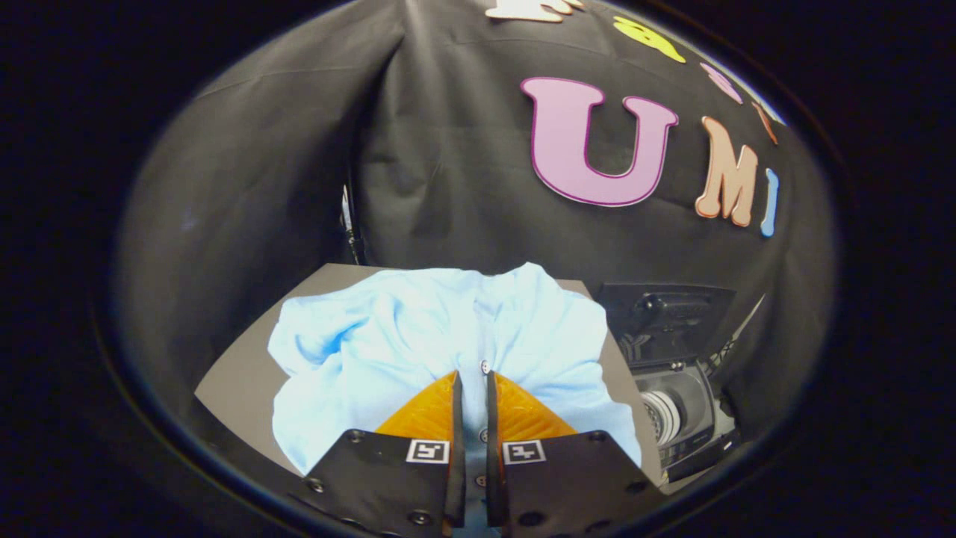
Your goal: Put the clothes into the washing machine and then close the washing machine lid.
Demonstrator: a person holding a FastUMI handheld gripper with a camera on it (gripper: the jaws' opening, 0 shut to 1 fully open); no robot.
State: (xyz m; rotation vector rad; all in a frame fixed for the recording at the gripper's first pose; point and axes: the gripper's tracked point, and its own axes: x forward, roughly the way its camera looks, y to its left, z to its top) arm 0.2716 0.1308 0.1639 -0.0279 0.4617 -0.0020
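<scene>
gripper (472, 382) fingers nearly closed, pinched on the button strip of the light blue shirt (418, 336) | shirt bunched on the grey table (239, 381) | washing machine (676, 388) seen beyond, lid raised

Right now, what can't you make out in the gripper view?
- Shirt: its near part is covered by the gripper, so whether the nearly closed fingers pinch its fabric is unclear.
- Washing machine: cut off beyond the table edge; drum inside too small to tell.
</scene>
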